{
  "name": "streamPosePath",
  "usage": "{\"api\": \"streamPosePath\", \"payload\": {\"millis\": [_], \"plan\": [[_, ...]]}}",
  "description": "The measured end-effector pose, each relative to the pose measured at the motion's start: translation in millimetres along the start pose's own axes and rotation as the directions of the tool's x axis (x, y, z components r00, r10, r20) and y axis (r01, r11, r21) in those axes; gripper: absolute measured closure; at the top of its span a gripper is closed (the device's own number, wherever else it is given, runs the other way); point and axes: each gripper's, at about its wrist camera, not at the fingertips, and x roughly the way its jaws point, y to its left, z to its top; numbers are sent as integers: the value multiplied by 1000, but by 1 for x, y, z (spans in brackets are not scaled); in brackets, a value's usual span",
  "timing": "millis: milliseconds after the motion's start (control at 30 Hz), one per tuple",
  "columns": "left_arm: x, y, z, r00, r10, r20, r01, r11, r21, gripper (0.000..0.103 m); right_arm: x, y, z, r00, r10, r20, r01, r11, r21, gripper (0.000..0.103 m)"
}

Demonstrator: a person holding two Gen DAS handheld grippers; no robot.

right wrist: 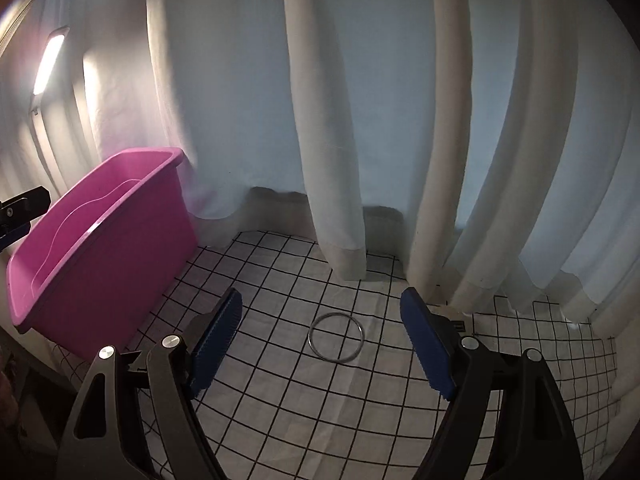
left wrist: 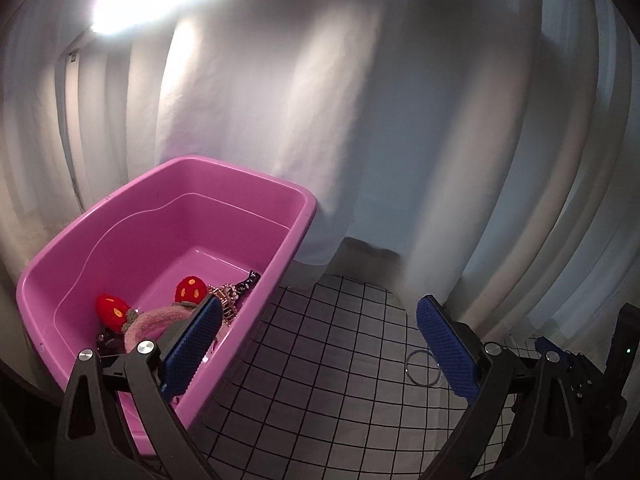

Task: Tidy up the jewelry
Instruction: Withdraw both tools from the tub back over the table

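A pink plastic bin [left wrist: 224, 184] stands on the checked cloth at the left; it also shows in the right wrist view [right wrist: 120, 256]. Inside lie a pink fuzzy headband with red strawberries [left wrist: 188, 290], a silver chain [left wrist: 226, 296] and a dark piece [left wrist: 248, 282]. A thin metal bangle [right wrist: 337, 336] lies flat on the cloth; in the left wrist view the bangle [left wrist: 420, 368] is partly hidden by the right finger. My left gripper [left wrist: 320, 344] is open and empty, its left finger over the bin's near corner. My right gripper [right wrist: 320, 344] is open and empty, just short of the bangle.
White curtains [right wrist: 340, 120] hang close behind the table, reaching the checked cloth [right wrist: 280, 400]. A bright lamp [right wrist: 48, 60] glows at the upper left. The other gripper's black body [left wrist: 592, 360] shows at the right edge of the left wrist view.
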Motion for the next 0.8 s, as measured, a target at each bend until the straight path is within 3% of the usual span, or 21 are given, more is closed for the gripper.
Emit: {"api": "streamPosePath", "payload": {"millis": [133, 367, 567, 800], "plan": [[29, -45, -22, 994, -68, -83, 74, 995, 71, 7, -2, -52, -28, 997, -67, -44, 70, 993, 92, 25], [86, -107, -69, 963, -124, -238, 166, 972, 164, 7, 0, -115, -74, 988, -119, -102, 135, 975, 176, 25], [126, -131, -99, 947, -97, -306, 162, 968, 193, 7, 22, -140, -99, 985, -98, -144, 130, 965, 229, 25], [169, -142, -121, 929, -59, -365, 134, 974, 181, 7, 62, -153, -105, 986, -56, -158, 94, 966, 239, 25]]}}
